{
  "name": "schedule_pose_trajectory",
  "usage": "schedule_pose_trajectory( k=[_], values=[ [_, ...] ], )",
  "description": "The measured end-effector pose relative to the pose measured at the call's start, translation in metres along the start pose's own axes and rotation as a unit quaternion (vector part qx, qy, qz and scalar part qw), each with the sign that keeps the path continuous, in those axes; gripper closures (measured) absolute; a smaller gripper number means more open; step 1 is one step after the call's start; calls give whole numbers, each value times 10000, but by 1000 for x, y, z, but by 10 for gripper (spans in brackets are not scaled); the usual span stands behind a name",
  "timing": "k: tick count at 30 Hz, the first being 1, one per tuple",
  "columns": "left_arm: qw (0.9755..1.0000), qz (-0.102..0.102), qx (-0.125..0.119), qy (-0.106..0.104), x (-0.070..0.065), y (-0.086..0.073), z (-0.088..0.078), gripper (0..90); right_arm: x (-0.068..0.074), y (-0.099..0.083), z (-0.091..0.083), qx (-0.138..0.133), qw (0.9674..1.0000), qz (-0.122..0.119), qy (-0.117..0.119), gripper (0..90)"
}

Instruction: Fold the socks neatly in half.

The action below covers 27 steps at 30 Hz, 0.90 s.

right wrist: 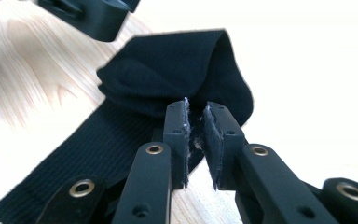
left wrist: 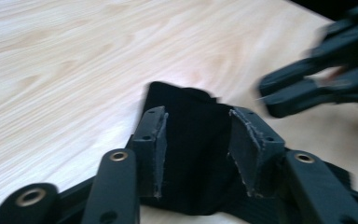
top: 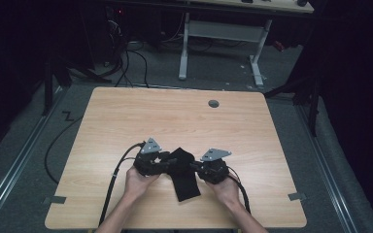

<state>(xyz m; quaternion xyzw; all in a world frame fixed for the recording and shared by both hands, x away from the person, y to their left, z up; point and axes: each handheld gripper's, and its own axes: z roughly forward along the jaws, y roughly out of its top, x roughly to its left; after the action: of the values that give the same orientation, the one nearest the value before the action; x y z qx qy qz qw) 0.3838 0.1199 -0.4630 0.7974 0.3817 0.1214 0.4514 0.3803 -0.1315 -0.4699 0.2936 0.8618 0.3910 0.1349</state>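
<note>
A black sock [top: 184, 177] lies near the front middle of the wooden table [top: 175, 116], its upper part folded into a raised hump and its ribbed leg stretched toward the front edge. My left gripper [top: 167, 162] is at the sock's left side. In the left gripper view this gripper [left wrist: 198, 126] is open, the sock [left wrist: 196, 154] lying between the pads without touching them. My right gripper [top: 194, 167] comes in from the right. Its jaws [right wrist: 196, 109] stand almost together, pinching the sock's [right wrist: 168, 70] folded edge at the tips.
A grey round plug [top: 213, 103] sits in the tabletop at the far middle. Past the table stand a white desk frame [top: 223, 34] and floor cables [top: 131, 63]. Bare wood lies on all sides of the sock.
</note>
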Motion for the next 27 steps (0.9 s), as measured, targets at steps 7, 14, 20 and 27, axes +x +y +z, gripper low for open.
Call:
schedule_pose_trajectory(
  k=[7, 14, 20, 27],
  values=[
    [9978, -301, 440, 390, 12, -3, 21, 409, 10, 10, 0, -157, 9998, -107, 75, 784],
    [9962, -432, 604, 454, 18, -7, 35, 379, 18, 24, 9, -192, 9996, -152, 140, 776],
    [9949, -427, 794, 443, 19, -8, 44, 396, 18, 8, 28, 365, 9988, -284, 157, 770],
    [9951, -258, 840, 464, 16, -4, 49, 470, 17, 1, 26, 301, 9992, -207, 162, 730]
  ],
)
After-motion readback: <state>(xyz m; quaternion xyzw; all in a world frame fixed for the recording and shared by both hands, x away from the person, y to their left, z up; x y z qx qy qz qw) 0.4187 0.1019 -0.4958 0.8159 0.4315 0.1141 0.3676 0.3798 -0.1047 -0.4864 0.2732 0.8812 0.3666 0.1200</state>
